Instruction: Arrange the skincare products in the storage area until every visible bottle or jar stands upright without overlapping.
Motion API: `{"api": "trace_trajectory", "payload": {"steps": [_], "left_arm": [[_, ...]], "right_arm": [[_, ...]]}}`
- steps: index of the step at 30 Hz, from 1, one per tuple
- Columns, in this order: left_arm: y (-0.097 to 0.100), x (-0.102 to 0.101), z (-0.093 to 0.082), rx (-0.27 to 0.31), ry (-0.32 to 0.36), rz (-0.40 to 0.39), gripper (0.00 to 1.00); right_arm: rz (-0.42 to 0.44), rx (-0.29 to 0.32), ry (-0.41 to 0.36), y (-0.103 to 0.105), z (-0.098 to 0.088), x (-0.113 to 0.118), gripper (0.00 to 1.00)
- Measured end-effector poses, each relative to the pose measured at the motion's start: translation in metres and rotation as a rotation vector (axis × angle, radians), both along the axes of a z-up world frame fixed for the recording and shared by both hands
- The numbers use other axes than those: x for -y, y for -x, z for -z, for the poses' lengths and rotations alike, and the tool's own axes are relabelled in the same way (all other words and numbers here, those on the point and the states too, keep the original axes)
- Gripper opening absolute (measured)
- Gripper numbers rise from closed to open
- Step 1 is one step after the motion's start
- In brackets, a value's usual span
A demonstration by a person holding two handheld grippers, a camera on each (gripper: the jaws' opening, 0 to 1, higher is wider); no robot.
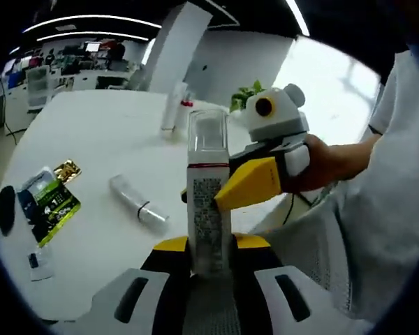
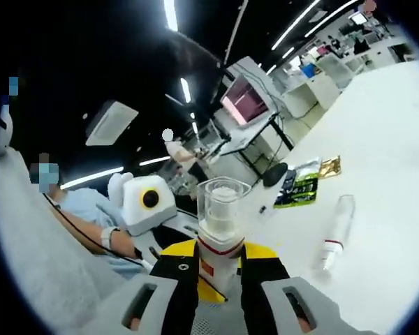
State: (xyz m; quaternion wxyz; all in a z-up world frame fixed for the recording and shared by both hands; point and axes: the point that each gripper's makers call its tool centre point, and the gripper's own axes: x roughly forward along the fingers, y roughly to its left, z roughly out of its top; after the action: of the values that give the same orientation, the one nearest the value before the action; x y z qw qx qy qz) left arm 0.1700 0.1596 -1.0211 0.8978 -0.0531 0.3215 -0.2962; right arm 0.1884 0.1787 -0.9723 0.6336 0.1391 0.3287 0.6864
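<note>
1. The left gripper (image 1: 208,257) is clenched on the lower body of a pump bottle (image 1: 209,202), which rises upright between its jaws at the 6 o'clock part of the left gripper view.
2. The right gripper (image 1: 232,193) enters that view from 3 o'clock, carried by a person's hand (image 1: 328,162); its yellow jaw tip touches the bottle's side at mid-height.
3. In the right gripper view, the right gripper (image 2: 218,271) grasps the same bottle (image 2: 220,230) just below its clear cap. The bottle is therefore held by both grippers, above the white table (image 1: 98,132).
4. A silver tube (image 1: 138,202) lies flat on the table at 9 o'clock of the held bottle. It is judged not yet arranged.
5. Two slim containers (image 1: 174,106) stand at 12 o'clock, near the far table edge; these appear upright already.
6. A green sachet (image 1: 52,202) lies flat at 9 o'clock, near the table's edge, with a small gold packet (image 1: 68,169) touching its upper corner.
7. Judgement: the task is at an early-to-middle stage. The held bottle remains to be set down upright, and the tube remains to be stood up, apart from the others.
</note>
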Motion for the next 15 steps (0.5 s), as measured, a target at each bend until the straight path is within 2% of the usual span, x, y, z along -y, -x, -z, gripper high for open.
{"api": "trace_trajectory", "payload": {"steps": [1,3,5,8,12,15], "left_arm": [[0.001,0.000,0.006,-0.006,-0.048,0.011,0.21],[0.003,-0.002,0.014,-0.013,-0.098,0.023,0.24],[0.004,-0.002,0.023,-0.001,-0.184,0.042,0.28],[0.005,-0.008,0.034,-0.001,-0.269,0.049,0.34],[0.003,-0.014,0.042,-0.017,-0.306,0.031,0.42],[0.004,-0.021,0.049,-0.033,-0.364,0.022,0.44]], "right_arm": [[0.011,0.013,0.001,-0.004,-0.001,0.002,0.15],[0.033,0.027,0.001,-0.014,-0.002,0.008,0.15],[0.064,0.051,0.017,-0.026,0.000,0.015,0.15],[0.103,0.076,0.033,-0.042,0.001,0.026,0.15],[0.166,0.100,0.049,-0.065,0.003,0.041,0.15],[0.199,0.132,0.074,-0.079,0.005,0.050,0.15]]}}
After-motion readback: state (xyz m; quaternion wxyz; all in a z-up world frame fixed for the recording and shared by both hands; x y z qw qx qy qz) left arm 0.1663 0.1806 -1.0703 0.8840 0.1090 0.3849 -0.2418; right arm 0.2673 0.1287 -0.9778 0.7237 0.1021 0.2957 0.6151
